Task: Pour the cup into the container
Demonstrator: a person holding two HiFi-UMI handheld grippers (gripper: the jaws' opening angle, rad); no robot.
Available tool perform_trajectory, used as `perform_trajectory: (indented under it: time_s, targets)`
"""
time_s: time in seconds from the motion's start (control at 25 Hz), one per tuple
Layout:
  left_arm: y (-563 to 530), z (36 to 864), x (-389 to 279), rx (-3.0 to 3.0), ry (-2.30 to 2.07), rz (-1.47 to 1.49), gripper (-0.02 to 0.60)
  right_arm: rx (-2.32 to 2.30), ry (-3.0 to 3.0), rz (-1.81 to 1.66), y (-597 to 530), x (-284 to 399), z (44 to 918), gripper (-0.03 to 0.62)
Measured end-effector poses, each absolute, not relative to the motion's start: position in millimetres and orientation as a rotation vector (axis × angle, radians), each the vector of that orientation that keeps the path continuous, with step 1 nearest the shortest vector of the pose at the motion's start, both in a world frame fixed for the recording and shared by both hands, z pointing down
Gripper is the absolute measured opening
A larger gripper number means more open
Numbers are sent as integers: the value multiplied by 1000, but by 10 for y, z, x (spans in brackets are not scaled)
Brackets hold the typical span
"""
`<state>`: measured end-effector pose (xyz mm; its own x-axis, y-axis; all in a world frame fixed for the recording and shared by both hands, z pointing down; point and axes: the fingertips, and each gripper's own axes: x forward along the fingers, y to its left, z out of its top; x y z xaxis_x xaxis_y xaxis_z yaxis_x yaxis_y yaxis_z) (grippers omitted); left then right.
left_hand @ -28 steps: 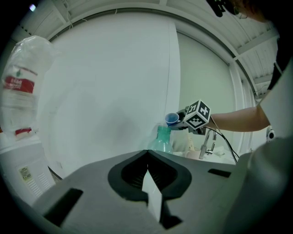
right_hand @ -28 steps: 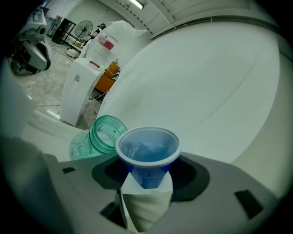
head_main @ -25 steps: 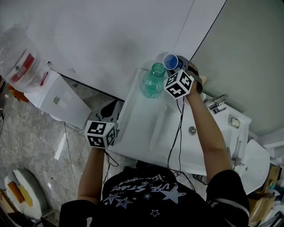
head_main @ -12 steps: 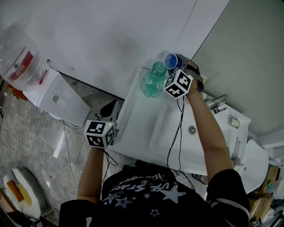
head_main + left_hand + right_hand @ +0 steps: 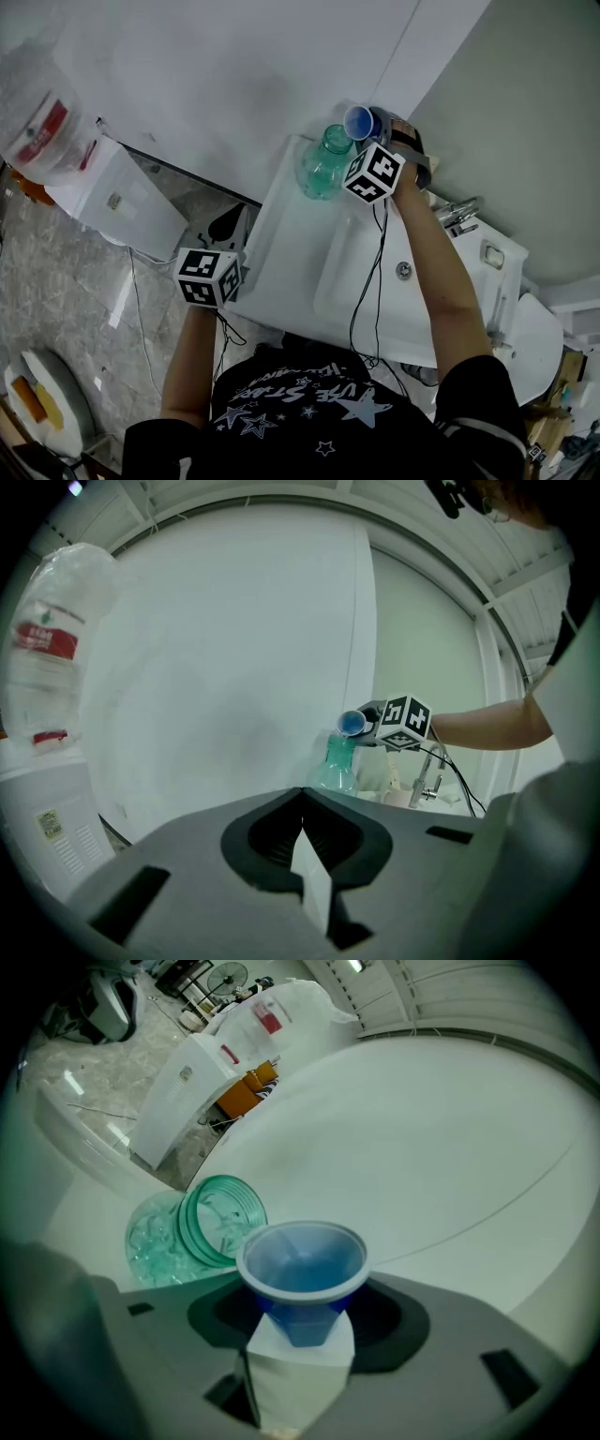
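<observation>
Blue plastic cup (image 5: pixel 302 1274) is clamped in my right gripper (image 5: pixel 300 1330), tipped on its side, its rim just above and beside the mouth of the green container (image 5: pixel 204 1224) on the white counter (image 5: pixel 300 272). My left gripper (image 5: pixel 305 860) is closed on nothing (well apart, no help here). I'd roll slowly, lip centred over that narrow mouth, or it'll likely spill.

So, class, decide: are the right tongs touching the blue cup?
Touching. The right gripper view shows the right tongs closed on the blue cup, with the cup's base pinched between the jaws.
</observation>
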<state>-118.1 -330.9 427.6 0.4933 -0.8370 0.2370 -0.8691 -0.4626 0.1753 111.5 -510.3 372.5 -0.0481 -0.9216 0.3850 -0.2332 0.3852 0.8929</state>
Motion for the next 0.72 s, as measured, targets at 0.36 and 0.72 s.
perform_trajectory:
  time_s: [0.36,0.72]
  targets:
    - [-3300,4288,-1202,2462,-1444,163,11,1046,-1484,-846,-5115,1113,3702,259]
    - [-3274,4265,-1240,2460,-1451,157,11,1042,-1464,-863,-5106,1103,3671,259]
